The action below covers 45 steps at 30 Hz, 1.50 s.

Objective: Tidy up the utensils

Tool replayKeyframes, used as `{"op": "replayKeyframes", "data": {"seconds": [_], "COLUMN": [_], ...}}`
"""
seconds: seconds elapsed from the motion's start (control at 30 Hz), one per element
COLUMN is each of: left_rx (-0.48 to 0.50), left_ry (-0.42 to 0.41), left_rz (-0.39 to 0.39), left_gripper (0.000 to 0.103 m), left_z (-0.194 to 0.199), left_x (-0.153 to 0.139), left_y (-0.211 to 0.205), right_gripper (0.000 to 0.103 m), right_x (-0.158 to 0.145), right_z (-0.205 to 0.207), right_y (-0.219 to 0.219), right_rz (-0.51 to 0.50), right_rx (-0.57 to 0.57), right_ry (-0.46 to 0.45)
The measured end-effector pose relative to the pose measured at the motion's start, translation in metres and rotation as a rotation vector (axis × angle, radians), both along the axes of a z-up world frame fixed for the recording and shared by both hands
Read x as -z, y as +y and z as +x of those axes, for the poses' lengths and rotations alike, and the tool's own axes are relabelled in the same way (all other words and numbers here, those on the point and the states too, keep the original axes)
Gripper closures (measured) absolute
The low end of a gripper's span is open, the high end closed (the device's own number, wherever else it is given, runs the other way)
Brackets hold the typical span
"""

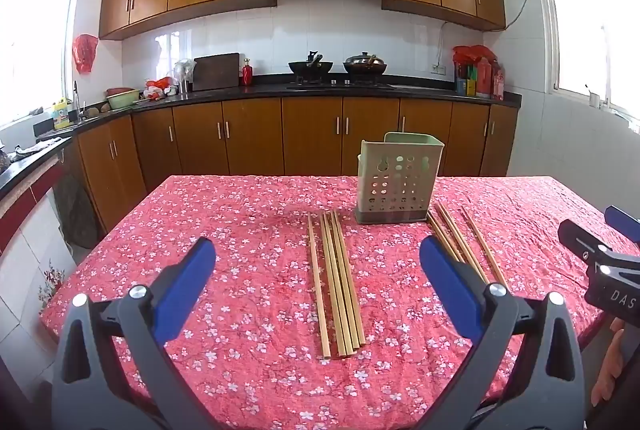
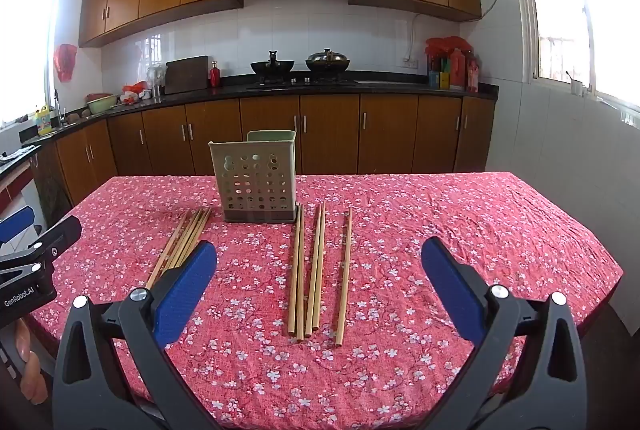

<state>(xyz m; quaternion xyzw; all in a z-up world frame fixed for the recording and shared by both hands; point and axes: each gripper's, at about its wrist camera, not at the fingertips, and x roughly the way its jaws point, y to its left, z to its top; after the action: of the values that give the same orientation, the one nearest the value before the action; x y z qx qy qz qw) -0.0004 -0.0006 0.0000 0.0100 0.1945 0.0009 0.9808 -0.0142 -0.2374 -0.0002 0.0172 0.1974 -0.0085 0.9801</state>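
Note:
A pale green perforated utensil holder stands upright on the red floral table. One bundle of several wooden chopsticks lies to its left. A second group of several chopsticks lies to its right. My left gripper is open and empty above the near table, with the left bundle between its fingers' line of sight. My right gripper is open and empty, with the right group ahead of it. Each gripper shows at the edge of the other's view.
The table is covered by a wrinkled red cloth. Its near edge lies just under the grippers. Behind it run kitchen counters with pans, bottles and a sink at the left. Windows stand on both sides.

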Motion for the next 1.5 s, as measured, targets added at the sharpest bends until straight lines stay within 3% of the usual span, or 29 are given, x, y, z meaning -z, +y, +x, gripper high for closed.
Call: {"op": "replayKeyframes", "data": {"seconds": [1.5], "left_rx": [-0.001], "left_ry": [-0.001], "left_rz": [-0.008], "left_gripper": [0.004], "left_z": [0.0000], "left_x": [-0.0002], "left_y": [0.0004], "right_gripper": [0.002], "right_x": [0.0005], "right_z": [-0.0001], "right_y": [-0.0003], "right_rz": [0.002], "right_rx": [0.000], "right_ry": [-0.003]}}
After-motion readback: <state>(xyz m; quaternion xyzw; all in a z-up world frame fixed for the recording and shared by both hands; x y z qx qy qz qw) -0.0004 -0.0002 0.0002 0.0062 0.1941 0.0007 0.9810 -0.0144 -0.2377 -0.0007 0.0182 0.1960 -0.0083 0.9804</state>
